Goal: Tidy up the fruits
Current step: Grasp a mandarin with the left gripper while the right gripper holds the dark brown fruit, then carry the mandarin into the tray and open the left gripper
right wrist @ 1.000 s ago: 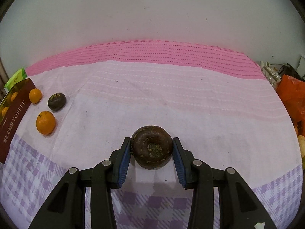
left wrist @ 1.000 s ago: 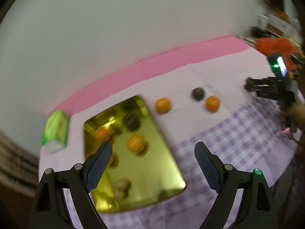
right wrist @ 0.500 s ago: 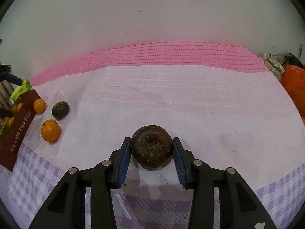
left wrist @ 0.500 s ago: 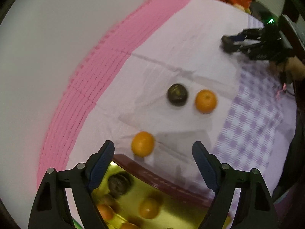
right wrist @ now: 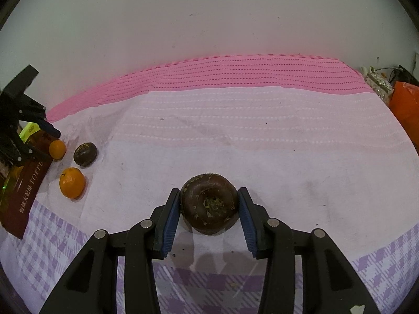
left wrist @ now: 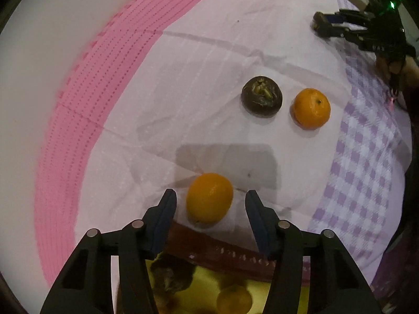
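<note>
My left gripper (left wrist: 210, 192) points straight down over a small orange (left wrist: 209, 197) that lies on the cloth just beyond the tray's rim (left wrist: 230, 259). Its jaws are closing with the orange between them, and a gap shows on both sides. Further out lie a dark brown fruit (left wrist: 262, 99) and a second orange (left wrist: 311, 108). My right gripper (right wrist: 209, 190) holds another dark brown fruit (right wrist: 209, 204) that rests on the cloth. Its pads touch both sides while the jaws are opening slightly.
The gold tray holds several fruits, partly hidden by my left fingers. Its dark red side (right wrist: 26, 196) and a green box (right wrist: 28, 130) stand at the left. An orange bag (right wrist: 404, 104) sits at the far right edge. A white wall backs the pink cloth band (right wrist: 235, 76).
My left gripper swung from above the gold tray to the orange beside it, came down and narrowed its jaws around it. The right gripper stayed put with the dark fruit.
</note>
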A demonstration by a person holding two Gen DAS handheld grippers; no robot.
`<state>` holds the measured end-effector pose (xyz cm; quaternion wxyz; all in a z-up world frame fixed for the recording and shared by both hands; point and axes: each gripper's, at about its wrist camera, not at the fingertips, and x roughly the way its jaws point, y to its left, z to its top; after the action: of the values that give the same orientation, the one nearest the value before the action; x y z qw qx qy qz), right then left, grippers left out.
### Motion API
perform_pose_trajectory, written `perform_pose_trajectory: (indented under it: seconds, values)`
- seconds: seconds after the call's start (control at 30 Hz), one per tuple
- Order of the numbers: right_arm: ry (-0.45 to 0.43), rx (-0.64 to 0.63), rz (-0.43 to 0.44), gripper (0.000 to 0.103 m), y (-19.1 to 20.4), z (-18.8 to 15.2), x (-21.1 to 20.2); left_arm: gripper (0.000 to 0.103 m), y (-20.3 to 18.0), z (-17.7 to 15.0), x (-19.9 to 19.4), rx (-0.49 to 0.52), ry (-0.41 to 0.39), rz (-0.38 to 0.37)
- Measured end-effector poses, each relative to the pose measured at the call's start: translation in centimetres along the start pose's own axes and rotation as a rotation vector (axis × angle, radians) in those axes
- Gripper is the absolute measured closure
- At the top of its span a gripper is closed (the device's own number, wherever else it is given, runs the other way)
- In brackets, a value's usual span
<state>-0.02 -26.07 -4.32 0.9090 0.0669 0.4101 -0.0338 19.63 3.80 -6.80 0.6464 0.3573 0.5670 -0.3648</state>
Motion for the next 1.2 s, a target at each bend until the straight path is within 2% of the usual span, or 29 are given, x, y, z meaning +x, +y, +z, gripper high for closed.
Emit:
perform_pose_trajectory:
  seconds: [0.07,0.1,0.17,0.23,0.33,0.4,0.5,0.67,0.73,0.9,1.03,1.2]
  values:
    - [0.0,0.0,0.001,0.061,0.0,0.0,0.0,0.063,0.0,-0.2,0.4,-0.015,-0.003,-0.016]
    - [0.0,0.0,0.001,0.061,0.0,0.0,0.0,0.065,0.1,-0.3,0.6,-0.042,0.001,-0.044]
    - [0.0,-0.001,0.001,0.061,0.1,0.0,0.0,0.065,0.3,-0.6,0.8,-0.102,-0.007,-0.068]
    - [0.001,-0.001,0.0,0.061,0.1,0.0,-0.1,0.066,-0.3,-0.8,0.6,-0.159,-0.021,-0.018]
    - [0.0,0.0,0.002,0.061,0.0,0.0,-0.1,0.066,-2.1,-1.6,-1.4,-0.265,-0.119,0.014]
    - [0.0,0.0,0.002,0.061,0.0,0.0,-0.1,0.066,-3.4,-2.3,-3.2,-0.389,-0.191,0.035]
    - [0.0,0.0,-0.001,0.062,0.0,0.0,-0.1,0.066,-5.7,-3.9,-5.6,-0.56,-0.292,-0.011]
    - [0.001,-0.003,-0.008,0.062,0.2,0.0,0.0,0.066,-7.9,-7.0,-9.0,-0.761,-0.386,-0.052]
    - [0.001,-0.005,-0.009,0.062,0.3,-0.1,0.0,0.066,-9.1,-8.2,-10.7,-0.815,-0.421,-0.007]
    - [0.003,-0.014,-0.023,0.062,0.5,-0.1,0.0,0.066,-10.7,-13.8,-13.2,-0.979,-0.465,0.05]
    - [0.004,-0.019,-0.032,0.062,0.6,-0.1,0.1,0.066,-11.4,-18.1,-13.0,-1.083,-0.453,0.108]
    - [0.006,-0.03,-0.044,0.062,0.7,-0.2,0.1,0.065,-12.0,-21.0,-12.6,-1.142,-0.442,0.159]
